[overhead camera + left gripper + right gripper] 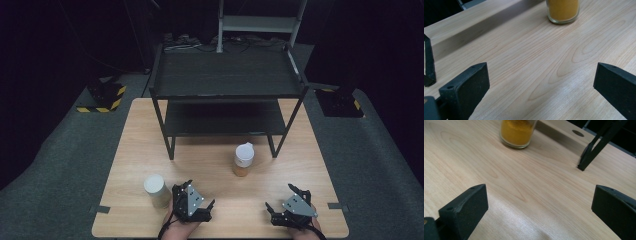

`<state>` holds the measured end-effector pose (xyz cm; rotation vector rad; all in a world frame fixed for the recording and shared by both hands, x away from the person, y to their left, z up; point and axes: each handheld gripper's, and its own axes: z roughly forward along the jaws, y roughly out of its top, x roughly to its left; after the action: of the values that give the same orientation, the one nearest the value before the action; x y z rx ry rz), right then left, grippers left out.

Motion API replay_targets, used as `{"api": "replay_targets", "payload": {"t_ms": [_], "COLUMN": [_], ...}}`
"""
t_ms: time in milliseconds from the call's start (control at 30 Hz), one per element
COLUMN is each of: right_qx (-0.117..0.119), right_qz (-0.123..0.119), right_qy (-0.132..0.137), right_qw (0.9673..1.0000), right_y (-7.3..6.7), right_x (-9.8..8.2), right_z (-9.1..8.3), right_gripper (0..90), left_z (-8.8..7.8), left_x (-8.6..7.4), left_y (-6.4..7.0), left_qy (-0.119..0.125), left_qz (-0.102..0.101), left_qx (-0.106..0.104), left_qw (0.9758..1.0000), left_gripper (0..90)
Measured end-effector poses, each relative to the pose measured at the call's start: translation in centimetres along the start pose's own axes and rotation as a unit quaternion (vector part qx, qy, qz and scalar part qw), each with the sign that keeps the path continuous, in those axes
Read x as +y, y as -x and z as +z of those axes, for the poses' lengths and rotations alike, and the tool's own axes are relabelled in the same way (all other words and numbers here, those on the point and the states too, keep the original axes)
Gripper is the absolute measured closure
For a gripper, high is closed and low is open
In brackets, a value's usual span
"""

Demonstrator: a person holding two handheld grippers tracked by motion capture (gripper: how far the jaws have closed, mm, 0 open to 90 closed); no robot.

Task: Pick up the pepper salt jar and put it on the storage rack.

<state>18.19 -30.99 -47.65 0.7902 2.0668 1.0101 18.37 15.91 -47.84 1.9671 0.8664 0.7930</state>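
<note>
A glass jar (243, 159) of orange-yellow powder with a white lid stands on the wooden table (140, 135), in front of the black shelf rack (225, 80). A cream cylinder (156, 190) stands upright near the table's front left. My left gripper (200, 193) rests beside that cylinder, to its right, open and holding nothing. My right gripper (278, 196) sits near the front right, also open and holding nothing. In the left gripper view the jar (563, 11) is far ahead of the left gripper (541, 75). The right gripper view has the jar (517, 132) at upper left, beyond the right gripper (539, 195).
The rack has two dark shelves and thin black legs (596, 145) standing on the table; one leg (429, 62) shows at the left edge of the left gripper view. Bare wood lies between both grippers and the jar. Grey floor surrounds the table.
</note>
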Motion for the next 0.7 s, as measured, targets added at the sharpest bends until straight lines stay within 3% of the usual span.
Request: {"api": "replay_targets", "payload": {"t_ms": [133, 700], "right_qx": [0.002, 0.007], "right_qz": [-0.006, 0.015], "right_qy": [0.001, -0.001], "right_qw": [1.0, 0.9999], "right_y": [-0.03, 0.48], "right_x": [-0.02, -0.03], "right_z": [-0.01, -0.03], "right_gripper": [0.0, 0.0], "left_z": [-0.04, -0.23], "left_x": [-0.07, -0.4], "left_y": [-0.15, -0.67], "left_qy": [0.002, 0.009], "left_qz": [0.0, -0.013], "left_qx": [-0.004, -0.012], "left_qw": [1.0, 0.9998], "left_gripper": [0.7, 0.7]}}
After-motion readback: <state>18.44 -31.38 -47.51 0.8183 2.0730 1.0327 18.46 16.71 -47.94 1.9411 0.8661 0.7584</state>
